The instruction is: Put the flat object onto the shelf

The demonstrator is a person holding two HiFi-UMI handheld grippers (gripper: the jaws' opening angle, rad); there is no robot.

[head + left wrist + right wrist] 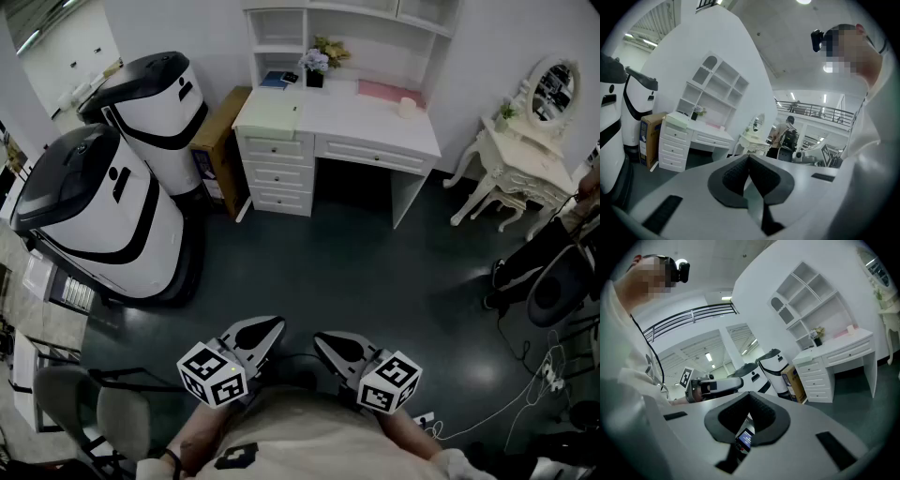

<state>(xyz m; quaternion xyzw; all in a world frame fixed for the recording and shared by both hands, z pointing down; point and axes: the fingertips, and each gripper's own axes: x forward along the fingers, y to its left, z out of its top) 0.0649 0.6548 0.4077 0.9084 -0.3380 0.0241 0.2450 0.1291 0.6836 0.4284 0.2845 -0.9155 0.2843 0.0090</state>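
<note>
A white desk with a shelf unit on top stands against the far wall. A pale flat object lies on the desk's left end, and a pink flat one lies near its right end. Both grippers are held close to the person's body, far from the desk. My left gripper is shut with nothing in it, its pads meeting in the left gripper view. My right gripper is also shut and holds nothing. The left gripper view shows the desk and the shelf unit.
Two large white-and-black machines stand at the left, with a cardboard box beside the desk. A white vanity table with an oval mirror is at the right. A chair is at my lower left and cables lie at the lower right.
</note>
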